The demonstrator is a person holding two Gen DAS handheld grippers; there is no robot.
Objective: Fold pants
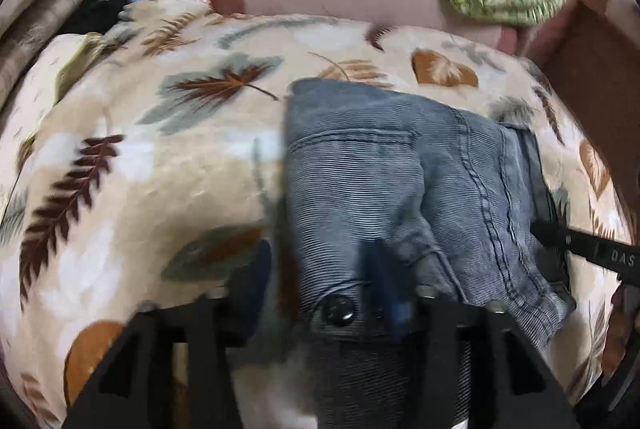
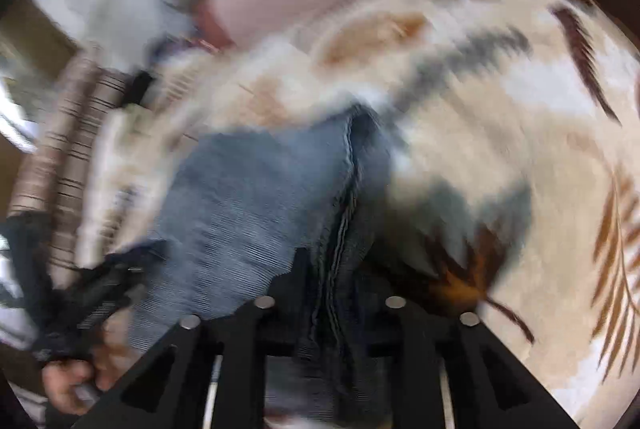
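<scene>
Denim, grey-blue and ribbed, makes up the pants (image 1: pixel 384 181), which lie bunched on a leaf-printed blanket (image 1: pixel 132 157) toward its right edge, with the waistband and a dark button (image 1: pixel 335 310) at the near end. In the left wrist view the left gripper (image 1: pixel 320 281) has the waistband cloth lying between its jaws, which stand apart; its blurred fingers do not seem to press the fabric. At the right edge of that view the right gripper (image 1: pixel 560 233) reaches in beside the pants, with a hand (image 1: pixel 618 329) behind it. In the right wrist view, which is heavily smeared, the same gripper (image 2: pixel 332 269) has its jaws drawn close on a thick stitched seam of the pants (image 2: pixel 248 197), and the cloth runs up from between them, so it looks clamped on that seam. The other gripper (image 2: pixel 100 293) and the hand (image 2: pixel 68 385) holding it show at the lower left. Such cloth is probably fairly heavy and limp yet grippy, not fragile; it will sag between two holds. Doubled seams and the waistband are likely the firmest places to pinch, since a single layer could slide or leave the layer beneath behind.
</scene>
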